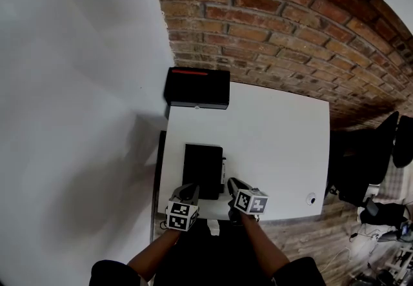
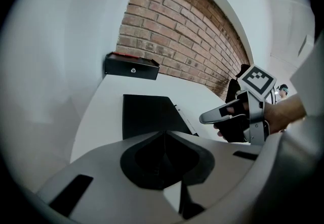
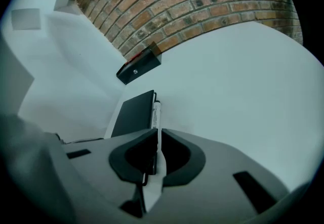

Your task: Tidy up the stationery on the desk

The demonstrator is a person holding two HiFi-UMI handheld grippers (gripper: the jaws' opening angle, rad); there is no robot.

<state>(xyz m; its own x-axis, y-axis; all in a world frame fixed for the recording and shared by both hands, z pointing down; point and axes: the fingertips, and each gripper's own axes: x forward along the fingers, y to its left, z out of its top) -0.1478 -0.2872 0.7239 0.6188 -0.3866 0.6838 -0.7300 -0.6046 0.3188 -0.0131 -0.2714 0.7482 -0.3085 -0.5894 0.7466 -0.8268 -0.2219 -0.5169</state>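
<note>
white pen (image 3: 155, 113) pinched by right gripper (image 3: 156, 138), lower centre | black notebook (image 3: 132, 117) touching its left | left gripper (image 2: 163, 138) closed, empty

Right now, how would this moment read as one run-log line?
left tongs: shut, empty, over desk | right tongs: nearly shut at near end of white pen, grip unclear | white pen: beside black notebook
</note>
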